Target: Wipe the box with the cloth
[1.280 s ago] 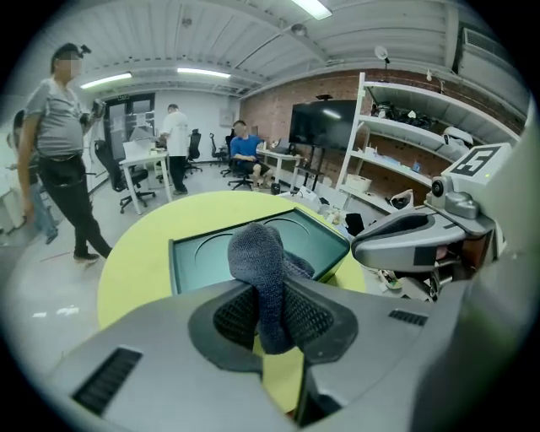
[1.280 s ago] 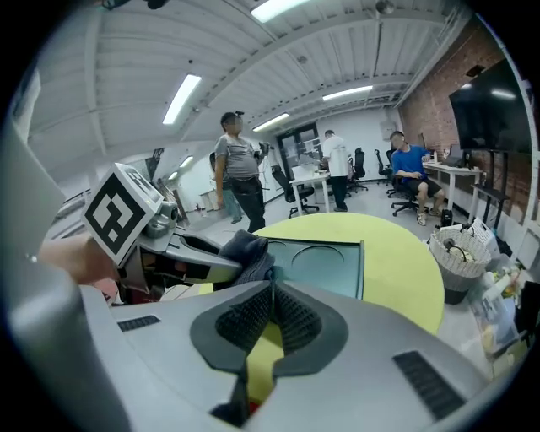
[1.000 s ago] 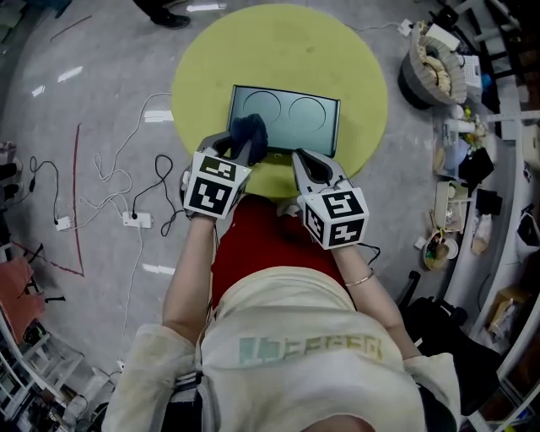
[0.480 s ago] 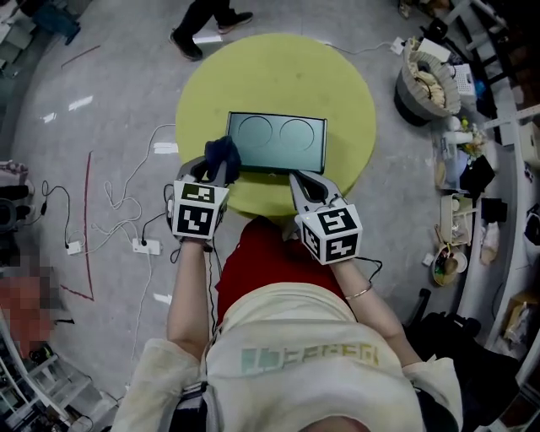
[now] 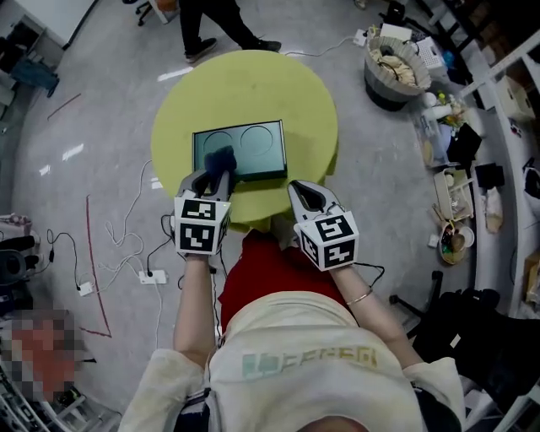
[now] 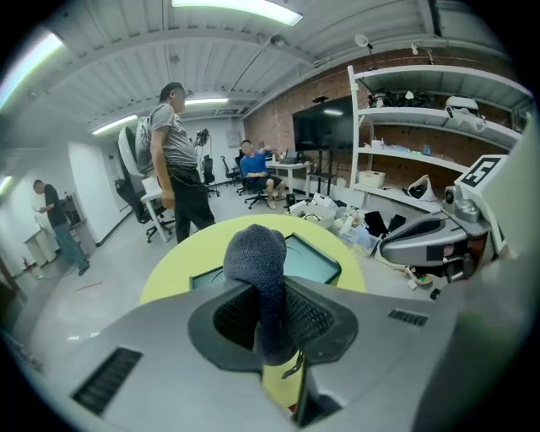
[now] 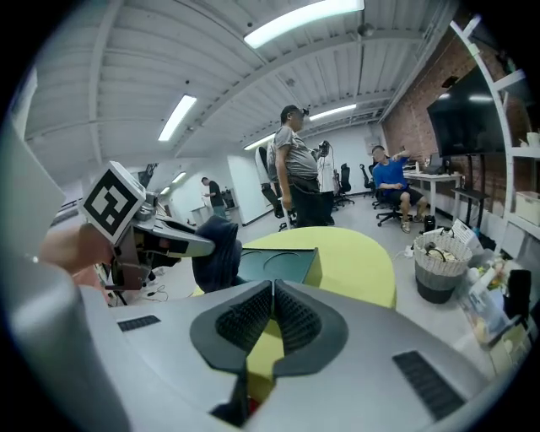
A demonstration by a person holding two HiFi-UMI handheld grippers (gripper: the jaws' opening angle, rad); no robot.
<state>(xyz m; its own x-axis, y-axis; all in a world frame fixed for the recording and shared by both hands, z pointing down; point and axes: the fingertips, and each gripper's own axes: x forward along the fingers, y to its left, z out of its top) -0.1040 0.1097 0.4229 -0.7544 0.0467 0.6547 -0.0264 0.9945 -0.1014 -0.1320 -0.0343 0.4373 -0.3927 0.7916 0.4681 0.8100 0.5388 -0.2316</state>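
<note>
A flat dark teal box [image 5: 240,150] with two circles on its lid lies on the round yellow-green table [image 5: 278,93]; it also shows as the box [image 6: 312,261] and the box [image 7: 278,264]. My left gripper [image 5: 218,173] is shut on a dark blue cloth [image 5: 221,160], held over the box's near left part. In the left gripper view the cloth [image 6: 260,278] stands up between the jaws. My right gripper [image 5: 301,192] is shut and empty at the table's near edge, right of the box. From the right gripper view the cloth [image 7: 218,249] hangs from the left gripper [image 7: 164,240].
A person [image 5: 215,21] walks past the table's far side. Cables and a power strip [image 5: 152,276] lie on the floor to the left. A basket [image 5: 392,63] and cluttered shelving [image 5: 472,143] stand at the right. Seated people and chairs [image 7: 392,181] are far off.
The left gripper with the cloth has shifted left, back to the right and slightly onto the box's near left part. The head view has tilted, so the table sits further left. The walking person came closer.
</note>
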